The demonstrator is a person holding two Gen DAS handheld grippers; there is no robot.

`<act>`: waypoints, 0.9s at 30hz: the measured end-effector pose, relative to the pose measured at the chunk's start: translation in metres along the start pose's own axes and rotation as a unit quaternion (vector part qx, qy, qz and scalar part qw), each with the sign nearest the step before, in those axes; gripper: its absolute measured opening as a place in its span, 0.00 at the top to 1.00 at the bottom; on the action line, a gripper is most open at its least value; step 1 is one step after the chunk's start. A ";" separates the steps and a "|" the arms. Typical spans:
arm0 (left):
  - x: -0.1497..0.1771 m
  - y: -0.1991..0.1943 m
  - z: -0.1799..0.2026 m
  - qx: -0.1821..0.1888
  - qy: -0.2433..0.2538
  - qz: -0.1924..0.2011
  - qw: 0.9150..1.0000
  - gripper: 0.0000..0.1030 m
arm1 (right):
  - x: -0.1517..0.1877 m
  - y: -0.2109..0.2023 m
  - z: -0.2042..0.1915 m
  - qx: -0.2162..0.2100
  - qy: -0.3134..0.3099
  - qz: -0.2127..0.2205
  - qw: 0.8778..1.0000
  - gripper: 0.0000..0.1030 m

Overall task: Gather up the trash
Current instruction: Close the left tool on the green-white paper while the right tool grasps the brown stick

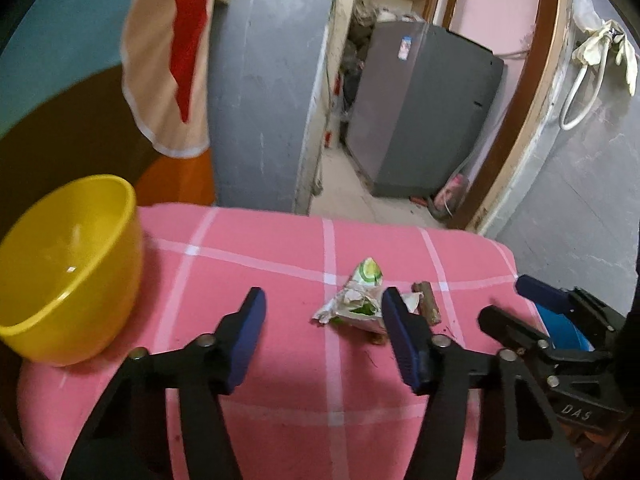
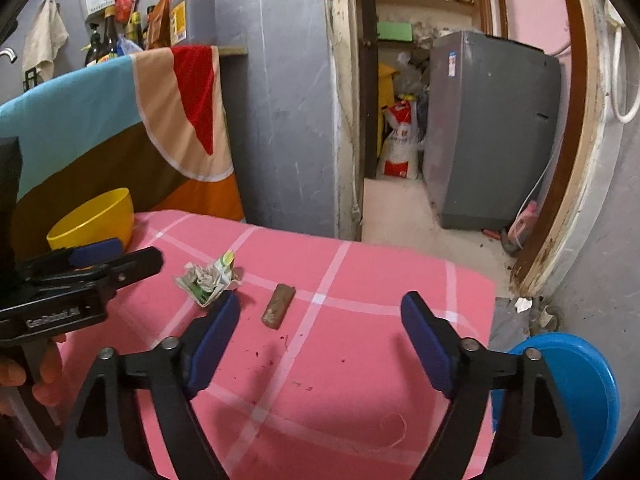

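A crumpled white and green wrapper [image 1: 360, 296] lies on the pink checked cloth [image 1: 280, 368]. My left gripper [image 1: 323, 300] is open just in front of it; the wrapper lies between the blue pads, close against the right pad, and nothing is pinched. A small brown piece of trash [image 2: 279, 306] lies right of the wrapper [image 2: 208, 280]. My right gripper [image 2: 321, 300] is open, with the brown piece lying ahead between its fingertips, nearer the left one, untouched. The left gripper [image 2: 132, 256] shows at the left edge, held by a hand [image 2: 44, 364].
A yellow bowl [image 1: 68, 272] stands at the cloth's left back corner. A blue round plastic thing [image 2: 572, 392] sits low beyond the right edge. A colourful hanging cloth [image 2: 120, 128] and grey wall are behind. A doorway with a grey appliance [image 2: 492, 128] opens beyond.
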State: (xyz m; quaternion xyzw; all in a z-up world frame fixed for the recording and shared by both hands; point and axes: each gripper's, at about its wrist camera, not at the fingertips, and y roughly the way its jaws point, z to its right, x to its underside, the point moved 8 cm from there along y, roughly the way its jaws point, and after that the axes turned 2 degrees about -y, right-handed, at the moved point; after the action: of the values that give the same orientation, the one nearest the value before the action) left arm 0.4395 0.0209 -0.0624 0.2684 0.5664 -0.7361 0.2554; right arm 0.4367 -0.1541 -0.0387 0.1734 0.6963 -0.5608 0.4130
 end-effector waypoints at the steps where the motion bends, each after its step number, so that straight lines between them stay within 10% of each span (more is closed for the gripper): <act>1: 0.000 0.002 0.001 0.006 0.001 -0.007 1.000 0.55 | 0.002 0.004 -0.001 -0.006 0.000 -0.011 1.000 0.28; 27: -0.010 0.025 0.011 0.078 -0.013 -0.076 0.994 0.97 | 0.015 0.055 -0.023 -0.076 0.015 -0.111 0.991 0.62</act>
State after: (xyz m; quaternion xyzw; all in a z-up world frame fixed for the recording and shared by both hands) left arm 0.4629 0.0051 -0.0710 0.2339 0.5231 -0.7986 0.1842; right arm 0.4573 -0.1194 -0.0848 0.0715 0.7577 -0.5464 0.3497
